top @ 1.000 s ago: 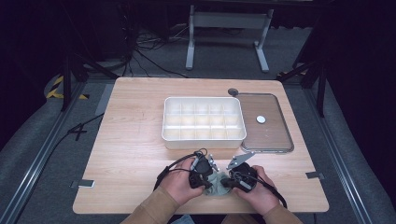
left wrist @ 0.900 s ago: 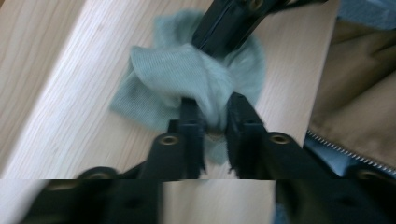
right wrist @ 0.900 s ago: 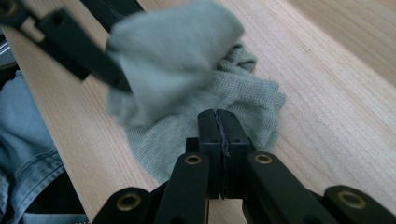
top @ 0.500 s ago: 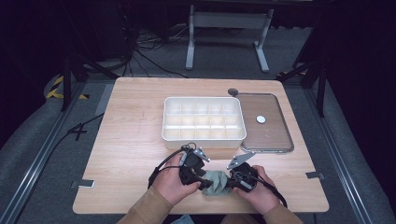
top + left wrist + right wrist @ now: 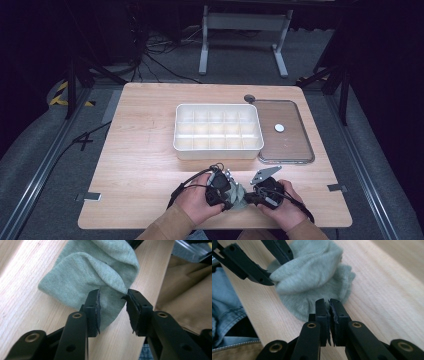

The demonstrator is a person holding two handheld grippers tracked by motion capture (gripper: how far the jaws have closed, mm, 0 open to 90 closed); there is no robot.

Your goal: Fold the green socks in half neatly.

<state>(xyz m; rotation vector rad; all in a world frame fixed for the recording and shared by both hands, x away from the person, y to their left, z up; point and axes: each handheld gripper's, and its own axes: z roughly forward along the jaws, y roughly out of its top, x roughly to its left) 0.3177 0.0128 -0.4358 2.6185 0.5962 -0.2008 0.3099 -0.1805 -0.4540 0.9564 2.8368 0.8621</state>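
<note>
Pale wooden table (image 5: 150, 165) carried a crumpled grey-green knit sock (image 5: 100, 272) at its near edge. The left gripper (image 5: 112, 307) stood open astride a fold; the right gripper (image 5: 329, 315) looked pinched shut on the hem. Folding well probably meant keeping that hem taut while the left fingers closed squarely.

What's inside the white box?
The box has many small compartments, and those seen from above look empty. The front row's floors are partly hidden by the near wall. The sock lies outside it, on the table.
</note>
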